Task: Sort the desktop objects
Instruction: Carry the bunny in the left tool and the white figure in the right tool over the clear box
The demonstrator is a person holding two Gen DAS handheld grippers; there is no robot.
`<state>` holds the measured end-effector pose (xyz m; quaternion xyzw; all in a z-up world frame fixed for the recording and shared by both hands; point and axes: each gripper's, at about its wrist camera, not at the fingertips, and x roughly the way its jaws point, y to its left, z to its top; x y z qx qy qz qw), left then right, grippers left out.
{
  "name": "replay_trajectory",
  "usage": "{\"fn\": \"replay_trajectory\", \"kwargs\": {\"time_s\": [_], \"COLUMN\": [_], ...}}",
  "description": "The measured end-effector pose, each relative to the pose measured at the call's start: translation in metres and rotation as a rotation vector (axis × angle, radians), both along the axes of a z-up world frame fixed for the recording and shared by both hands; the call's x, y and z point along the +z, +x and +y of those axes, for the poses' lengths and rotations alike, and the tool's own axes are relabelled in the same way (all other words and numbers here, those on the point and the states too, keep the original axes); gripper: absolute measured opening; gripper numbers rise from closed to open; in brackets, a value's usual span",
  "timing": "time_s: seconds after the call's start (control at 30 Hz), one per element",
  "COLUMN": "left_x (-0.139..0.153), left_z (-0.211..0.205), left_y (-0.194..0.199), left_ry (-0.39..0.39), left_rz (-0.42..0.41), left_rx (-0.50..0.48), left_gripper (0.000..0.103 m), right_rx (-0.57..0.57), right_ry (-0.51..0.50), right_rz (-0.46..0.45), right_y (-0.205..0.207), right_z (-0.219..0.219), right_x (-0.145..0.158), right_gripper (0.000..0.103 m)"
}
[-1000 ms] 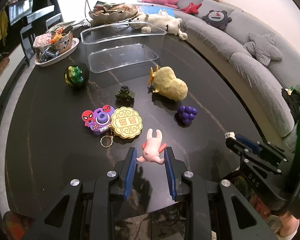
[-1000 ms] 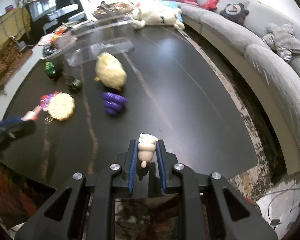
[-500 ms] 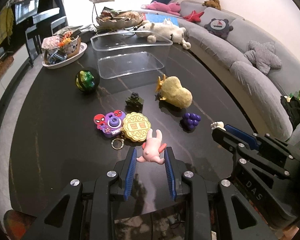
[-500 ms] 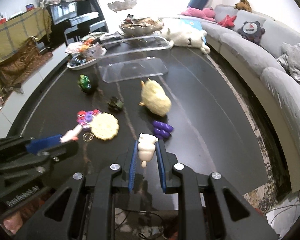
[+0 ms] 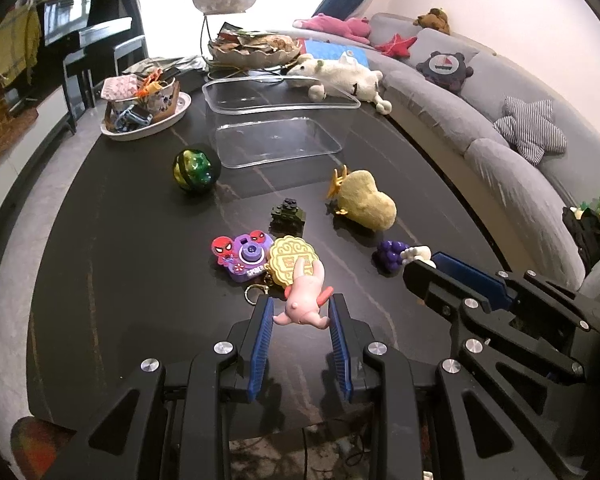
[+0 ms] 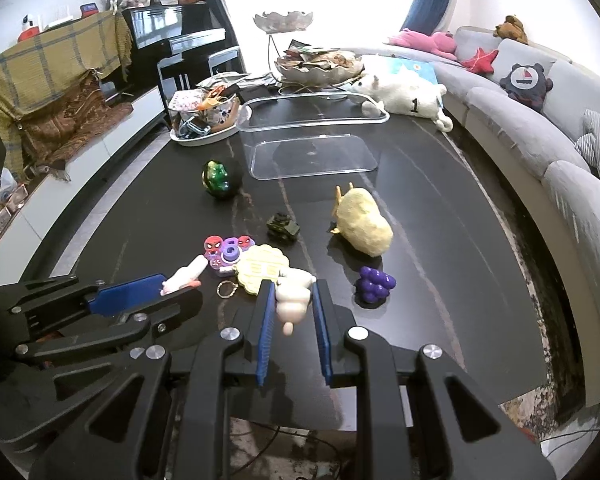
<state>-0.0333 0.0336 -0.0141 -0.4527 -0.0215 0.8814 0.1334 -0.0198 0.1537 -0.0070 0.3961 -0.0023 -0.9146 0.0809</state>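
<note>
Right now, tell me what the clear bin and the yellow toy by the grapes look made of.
Clear bin: likely rigid plastic, glossy; the dark table shows through its walls. Yellow toy: probably plush or foam, matte with a nubbly surface; which one I cannot tell.

The left hand-held gripper [image 5: 302, 312] is clamped on a pink rabbit figure [image 5: 305, 300] above the dark table [image 5: 120, 280]. Just beyond the rabbit lies a yellow mooncake-shaped keychain [image 5: 292, 259], touching a purple Spider-Man toy camera [image 5: 244, 256] on its left. Right of the rabbit, the right hand-held gripper [image 5: 424, 260] holds a small white figure [image 5: 417, 254] beside purple toy grapes [image 5: 390, 254].
</note>
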Motion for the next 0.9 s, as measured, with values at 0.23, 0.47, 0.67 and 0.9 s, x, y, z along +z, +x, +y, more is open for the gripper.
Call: {"fn": "replay_trajectory", "kwargs": {"time_s": [0.23,0.47,0.67,0.9], "left_x": [0.004,0.010,0.017,0.031], "left_z": [-0.005,-0.006,-0.008,-0.005], "left_y": [0.000,-0.002,-0.011,-0.032], "left_ry": [-0.009,-0.016,-0.016,-0.040], "left_rz": [0.017,0.033,0.049,0.071], "left_rx": [0.020,0.034,0.045,0.051], "left_gripper": [0.025,0.025,0.024,0.024], "right_rx": [0.009,0.003,0.000,-0.007], "right_ry": [-0.001,-0.002,-0.002,-0.010], "right_rz": [0.002,0.010,0.023,0.047], "right_y": [0.000,-0.003,-0.013,-0.032], "right_z": [-0.004,-0.007,-0.008,-0.007], "right_x": [0.002,0.007,0.014,0.025], "right_gripper": [0.017,0.017,0.017,0.017]}}
